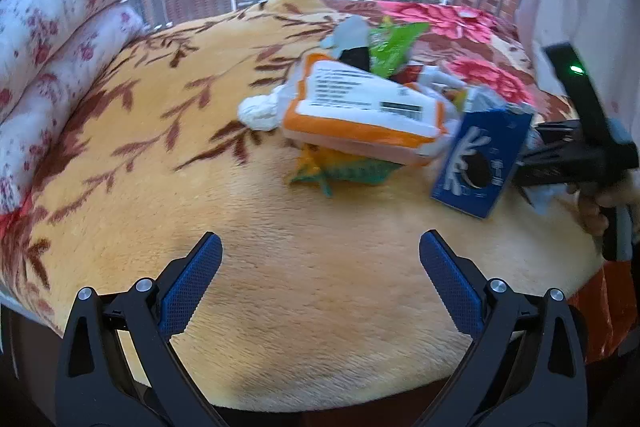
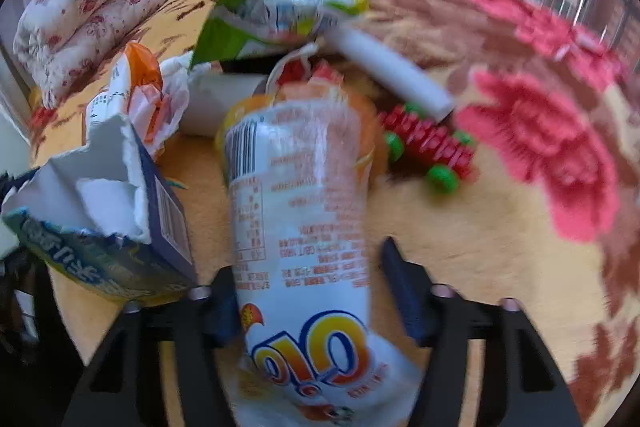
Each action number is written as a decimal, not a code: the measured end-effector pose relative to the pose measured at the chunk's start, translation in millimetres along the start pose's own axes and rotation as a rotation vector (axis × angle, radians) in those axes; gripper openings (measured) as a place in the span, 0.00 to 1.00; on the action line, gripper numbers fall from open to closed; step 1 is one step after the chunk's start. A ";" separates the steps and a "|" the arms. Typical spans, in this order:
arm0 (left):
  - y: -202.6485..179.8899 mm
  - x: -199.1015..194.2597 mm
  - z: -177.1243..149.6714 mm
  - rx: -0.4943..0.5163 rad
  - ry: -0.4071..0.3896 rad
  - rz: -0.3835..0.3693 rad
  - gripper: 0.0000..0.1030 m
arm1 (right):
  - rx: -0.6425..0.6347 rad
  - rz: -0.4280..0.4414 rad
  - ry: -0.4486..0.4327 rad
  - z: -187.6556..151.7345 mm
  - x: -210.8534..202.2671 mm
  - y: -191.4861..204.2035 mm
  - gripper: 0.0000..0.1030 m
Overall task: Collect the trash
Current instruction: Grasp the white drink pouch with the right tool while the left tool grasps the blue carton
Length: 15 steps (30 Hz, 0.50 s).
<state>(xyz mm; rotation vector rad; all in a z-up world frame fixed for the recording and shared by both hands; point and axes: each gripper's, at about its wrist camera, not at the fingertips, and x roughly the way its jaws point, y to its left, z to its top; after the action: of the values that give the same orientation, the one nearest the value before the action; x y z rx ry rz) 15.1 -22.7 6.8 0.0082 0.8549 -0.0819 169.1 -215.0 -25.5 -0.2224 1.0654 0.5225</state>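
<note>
Right claw (image 2: 308, 291) straddles the white-and-orange crinkly snack wrapper (image 2: 304, 227) on the yellow plush bed blanket (image 2: 500, 267) — not yet visibly clamped, seemingly to lift it — while left claw (image 1: 320, 259) hangs apart, empty.

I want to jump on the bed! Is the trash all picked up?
Not yet. Nothing looks cleared: the blue box and green wrapper lie heaped on the blanket. In hand: the orange-and-white snack bag sits between the right gripper's fingers, not clearly squeezed yet. The left gripper is open, empty. The whole pile is left.
</note>
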 end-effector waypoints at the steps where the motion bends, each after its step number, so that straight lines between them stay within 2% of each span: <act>1: -3.4 -1.3 -0.5 0.009 -0.004 -0.009 0.94 | 0.004 -0.005 -0.009 -0.9 -0.7 1.3 0.43; 3: -11.0 -4.1 -1.6 0.030 -0.012 -0.030 0.94 | 0.001 -0.020 -0.029 -4.5 -4.5 4.7 0.37; 5: -18.3 -5.9 -2.4 0.045 -0.017 -0.047 0.94 | 0.030 -0.024 -0.055 -9.3 -10.7 4.7 0.34; 10: -47.5 -7.3 0.9 0.083 -0.047 -0.133 0.94 | 0.141 -0.033 -0.163 -39.2 -48.5 -3.8 0.34; 12: -58.8 -3.6 4.9 0.103 -0.065 -0.153 0.94 | 0.195 -0.037 -0.208 -53.7 -66.2 -9.0 0.34; 15: -70.9 13.3 16.6 0.096 -0.046 -0.164 0.94 | 0.251 -0.083 -0.266 -85.0 -93.6 -10.4 0.34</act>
<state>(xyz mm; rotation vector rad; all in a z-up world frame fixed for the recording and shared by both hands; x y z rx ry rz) 31.0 -95.0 9.5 0.0268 0.8040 -0.2758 73.3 -287.6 15.3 0.0248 0.8484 0.3285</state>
